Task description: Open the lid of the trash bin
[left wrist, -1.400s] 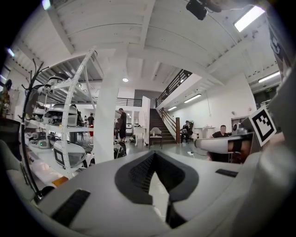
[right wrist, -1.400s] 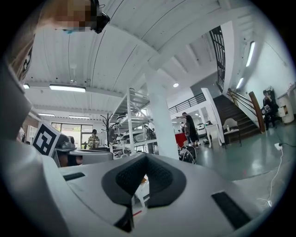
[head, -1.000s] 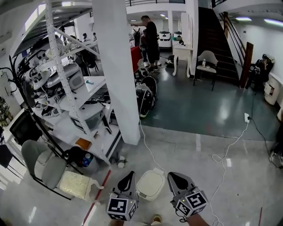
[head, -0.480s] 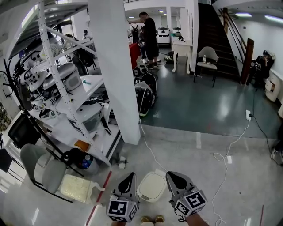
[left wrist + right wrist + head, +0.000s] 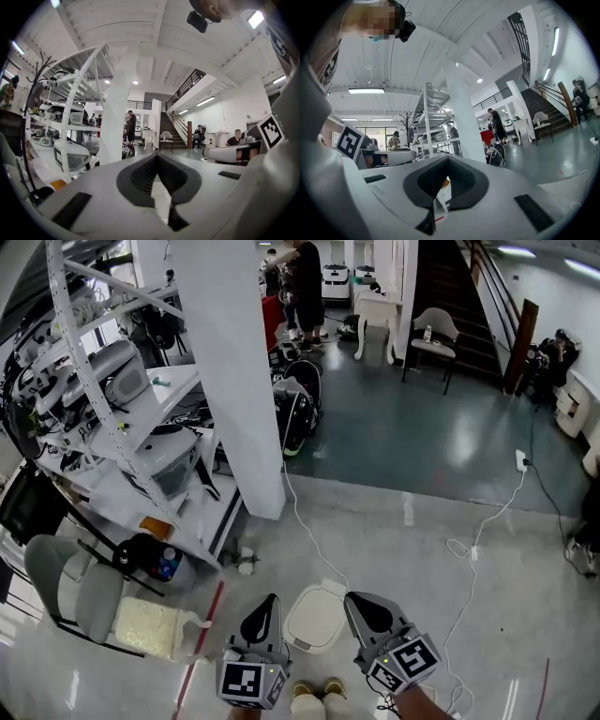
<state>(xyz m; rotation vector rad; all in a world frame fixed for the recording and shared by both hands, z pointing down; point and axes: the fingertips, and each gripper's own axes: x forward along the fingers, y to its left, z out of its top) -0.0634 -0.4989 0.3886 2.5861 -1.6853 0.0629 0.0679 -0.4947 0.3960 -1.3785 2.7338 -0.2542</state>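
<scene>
White trash bin low on the floor, lid down. Just left of the trash bin, left hand-held gripper, jaws pressed together, holding nothing. Just right of the trash bin, right hand-held gripper, likewise closed and empty.

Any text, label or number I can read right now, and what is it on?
No readable text in any view.
Trash bin lid: plain, no label visible.
Left gripper and right gripper cubes: black-and-white square patterns only, no letters.
Shelf rack items: too small to read.
</scene>
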